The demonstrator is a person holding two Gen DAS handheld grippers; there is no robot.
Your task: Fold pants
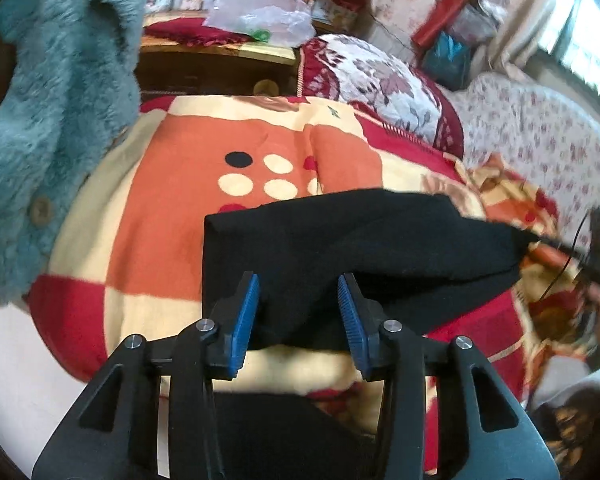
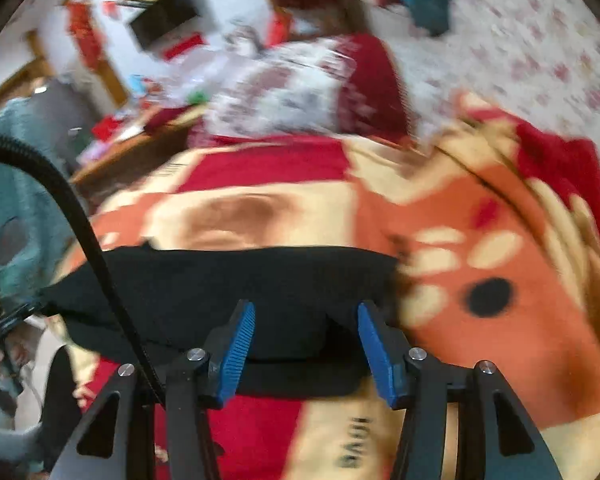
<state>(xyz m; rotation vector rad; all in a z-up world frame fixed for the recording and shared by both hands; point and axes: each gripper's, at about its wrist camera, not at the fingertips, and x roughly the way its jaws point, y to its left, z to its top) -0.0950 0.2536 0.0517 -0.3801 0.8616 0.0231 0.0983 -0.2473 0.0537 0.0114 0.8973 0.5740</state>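
Observation:
Black pants lie folded into a wide band on a red, orange and cream blanket. My left gripper is open, its blue pads on either side of the pants' near edge, holding nothing. In the right wrist view the same pants stretch across the blanket. My right gripper is open over their near edge, empty. The right wrist view is blurred by motion.
A teal fluffy coat hangs at the left. A floral pillow and a wooden bedside unit stand behind the blanket. The other gripper shows at the right edge. A black cable crosses the right wrist view.

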